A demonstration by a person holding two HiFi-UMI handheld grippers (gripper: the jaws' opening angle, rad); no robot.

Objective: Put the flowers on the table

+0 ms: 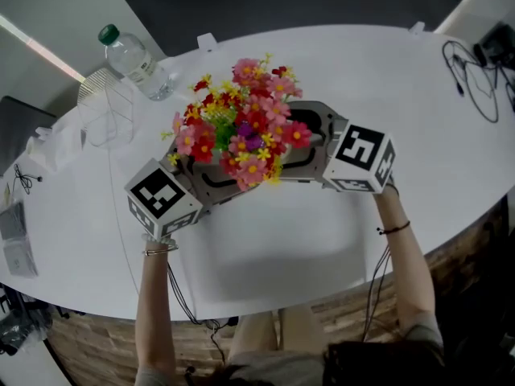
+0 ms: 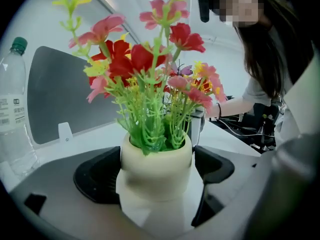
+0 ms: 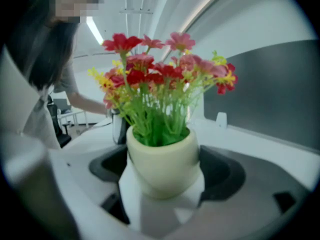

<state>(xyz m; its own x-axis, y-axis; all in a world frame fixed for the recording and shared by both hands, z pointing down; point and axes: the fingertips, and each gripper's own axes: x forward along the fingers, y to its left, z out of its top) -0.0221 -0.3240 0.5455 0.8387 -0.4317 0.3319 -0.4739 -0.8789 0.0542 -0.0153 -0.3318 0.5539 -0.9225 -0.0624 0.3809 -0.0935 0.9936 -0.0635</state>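
Clamping opposite sides, the left claw and right claw are both closed on the pot. The flowers could be toppled onto the table by an uneven release.

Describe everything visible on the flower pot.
The flower pot is cream, round-bodied, matte, maybe ceramic. It sits upright, filled with plastic-looking red, pink and yellow flowers on green stems. The left claw and right claw grip its sides from opposite directions, over the white table. Its base is hidden.
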